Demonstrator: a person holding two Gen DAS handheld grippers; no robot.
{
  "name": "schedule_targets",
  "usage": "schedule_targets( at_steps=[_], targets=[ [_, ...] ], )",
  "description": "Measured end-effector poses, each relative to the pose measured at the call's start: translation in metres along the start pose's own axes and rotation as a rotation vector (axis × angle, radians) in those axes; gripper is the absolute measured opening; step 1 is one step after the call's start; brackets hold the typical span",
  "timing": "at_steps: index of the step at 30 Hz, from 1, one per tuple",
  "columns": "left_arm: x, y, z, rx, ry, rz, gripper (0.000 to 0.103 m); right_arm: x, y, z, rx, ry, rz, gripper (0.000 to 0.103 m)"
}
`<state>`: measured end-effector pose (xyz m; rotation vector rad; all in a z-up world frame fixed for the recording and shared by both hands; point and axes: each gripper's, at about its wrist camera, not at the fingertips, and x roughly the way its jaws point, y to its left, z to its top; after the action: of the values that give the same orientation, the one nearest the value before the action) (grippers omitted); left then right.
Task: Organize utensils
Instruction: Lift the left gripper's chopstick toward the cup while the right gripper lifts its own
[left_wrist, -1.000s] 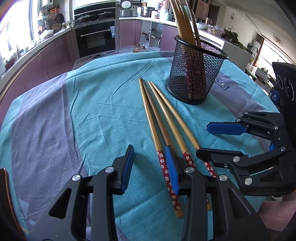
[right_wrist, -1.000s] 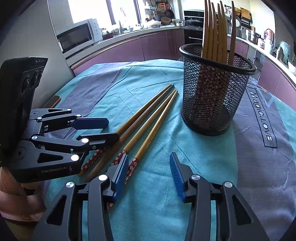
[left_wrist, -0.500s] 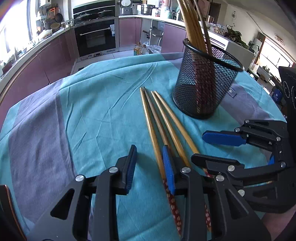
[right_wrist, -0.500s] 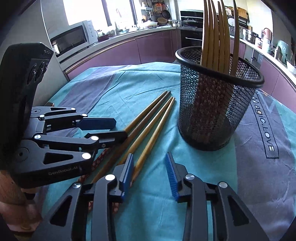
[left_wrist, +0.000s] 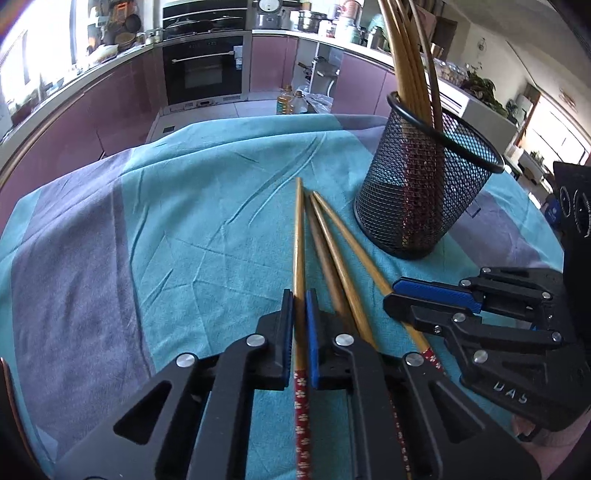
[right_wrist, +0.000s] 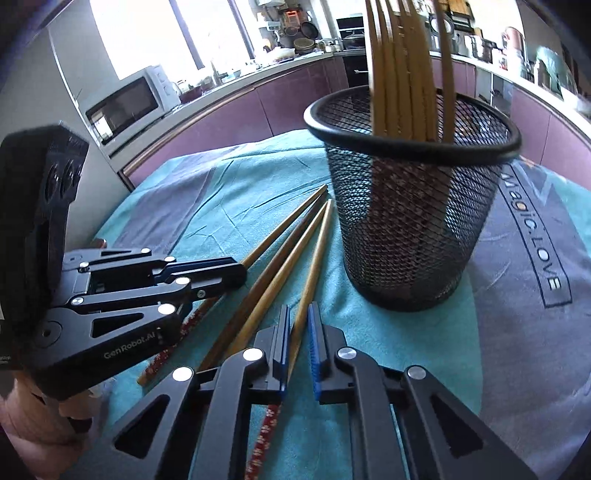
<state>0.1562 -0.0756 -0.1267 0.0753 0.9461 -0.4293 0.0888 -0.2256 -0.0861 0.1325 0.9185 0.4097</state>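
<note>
Here, left hand-held gripper (left_wrist: 299, 314) clamped on leftmost chopstick (left_wrist: 298, 251), right hand-held gripper (right_wrist: 298, 332) seemingly pinching rightmost chopstick (right_wrist: 314, 258).

A teal and grey cloth (left_wrist: 207, 229) covers the desk, creased in places, with "Magic.LOVE" lettering (right_wrist: 532, 232) printed on a grey band. Beyond it, a built-in black oven (left_wrist: 203, 70) sits among mauve cabinets (left_wrist: 273, 62). A white microwave (right_wrist: 129, 101) stands on the curved counter below a bright window (right_wrist: 159, 33). Two oil bottles (left_wrist: 290, 99) stand on the floor. Pots (left_wrist: 306, 18) crowd the far counter.
</note>
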Motion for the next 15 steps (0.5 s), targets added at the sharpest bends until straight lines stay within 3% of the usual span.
schedule_targets(
  at_steps=[6, 15],
  targets=[
    [-0.014, 0.001, -0.008, -0.005, -0.021, -0.024, 0.008, -0.012, -0.002, -0.004, -0.006, -0.017, 0.026, 0.005],
    [-0.019, -0.004, -0.025, 0.025, 0.005, -0.055, 0.008, -0.009, 0.002, -0.005, -0.04, 0.023, 0.025, 0.006]
  ],
)
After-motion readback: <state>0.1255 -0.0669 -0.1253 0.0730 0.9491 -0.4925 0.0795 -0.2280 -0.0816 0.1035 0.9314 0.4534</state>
